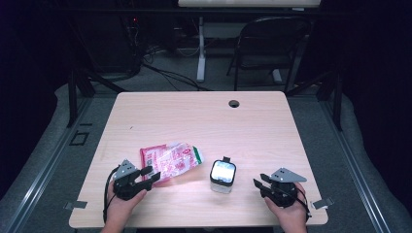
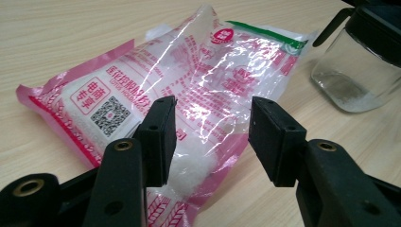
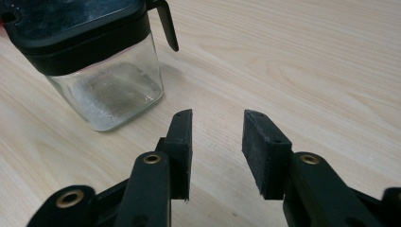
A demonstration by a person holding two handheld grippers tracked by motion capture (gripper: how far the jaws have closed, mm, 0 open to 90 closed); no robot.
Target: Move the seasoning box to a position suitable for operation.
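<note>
I am holding my left tongs point(image 1: 149, 174) spread wide over the near edge of the pink bag point(image 1: 171, 160) lying on the counter point(image 1: 204, 116), gripping nothing. My right tongs point(image 1: 259, 183) are gaping empty beside the glass jar point(image 1: 223, 176).

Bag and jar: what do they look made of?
Bag: thin clear plastic film with pink print, glossy; it crinkles and glints, and white grains show through. Jar: looks like clear glass with thick square walls, though hard plastic is possible; its lid looks like matte black plastic.
</note>
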